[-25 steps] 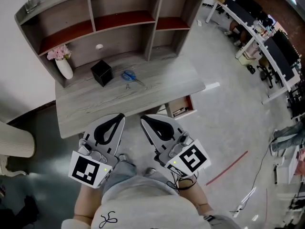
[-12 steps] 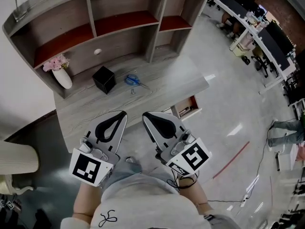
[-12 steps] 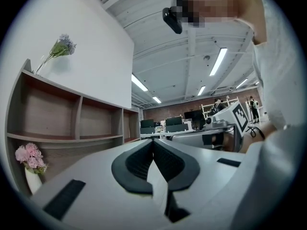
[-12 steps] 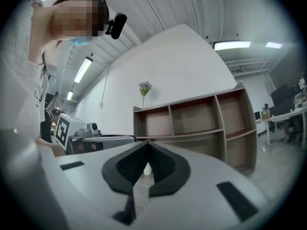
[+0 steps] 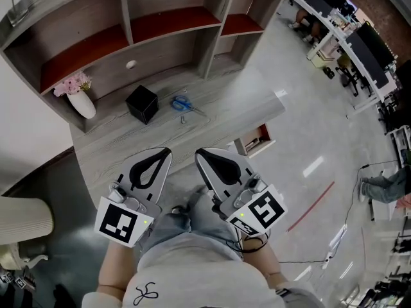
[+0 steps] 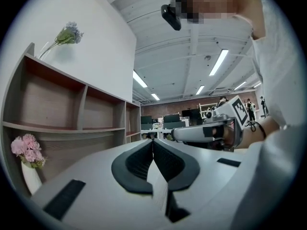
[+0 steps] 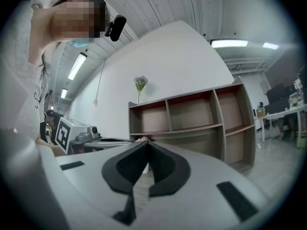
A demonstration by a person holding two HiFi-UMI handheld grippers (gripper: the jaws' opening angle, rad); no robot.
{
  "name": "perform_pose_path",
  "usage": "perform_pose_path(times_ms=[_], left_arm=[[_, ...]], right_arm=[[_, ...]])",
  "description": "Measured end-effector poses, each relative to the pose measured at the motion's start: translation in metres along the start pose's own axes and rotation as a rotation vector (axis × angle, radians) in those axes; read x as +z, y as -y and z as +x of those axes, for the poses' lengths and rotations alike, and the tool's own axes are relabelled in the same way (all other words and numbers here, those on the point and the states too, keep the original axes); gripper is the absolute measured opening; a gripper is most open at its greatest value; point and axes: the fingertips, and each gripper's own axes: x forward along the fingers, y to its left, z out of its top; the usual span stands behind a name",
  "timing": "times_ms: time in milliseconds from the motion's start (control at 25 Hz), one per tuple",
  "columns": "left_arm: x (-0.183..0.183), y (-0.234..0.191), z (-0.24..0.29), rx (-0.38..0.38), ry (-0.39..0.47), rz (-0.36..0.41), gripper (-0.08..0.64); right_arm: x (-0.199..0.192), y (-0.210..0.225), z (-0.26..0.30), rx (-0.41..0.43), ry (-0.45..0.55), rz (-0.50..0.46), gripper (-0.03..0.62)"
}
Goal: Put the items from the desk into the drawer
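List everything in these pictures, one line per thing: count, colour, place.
desk: one, grey wood grain, ahead of the grippers
shelf unit: one, grey with reddish shelves, along the desk's back
vase of flowers: one, white vase with pink flowers, desk's left end
box: one, black, mid-desk
scissors: one pair, blue handles, just right of the box
knob: one, white, on the grey panel behind the box
other desks with monitors: several, white and black, far right
left gripper: one, pale grey with black pads, jaws together, empty, at the desk's near edge
right gripper: one, same colours, jaws together, empty, beside the left gripper
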Motion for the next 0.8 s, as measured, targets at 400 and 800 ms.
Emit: perform_pose_path(times_ms=[400, 800], left_arm=[[-0.016, -0.027, 0.029, 0.006, -0.04, -0.003, 0.012], [-0.034, -0.057, 0.075, 0.052, -0.093, -0.032, 0.012]], right_arm=[[0.003, 0.038, 0.03, 0.002, 0.002, -0.008, 0.008], [0.006, 0.09, 0.053, 0.01, -0.003, 0.016, 0.008]])
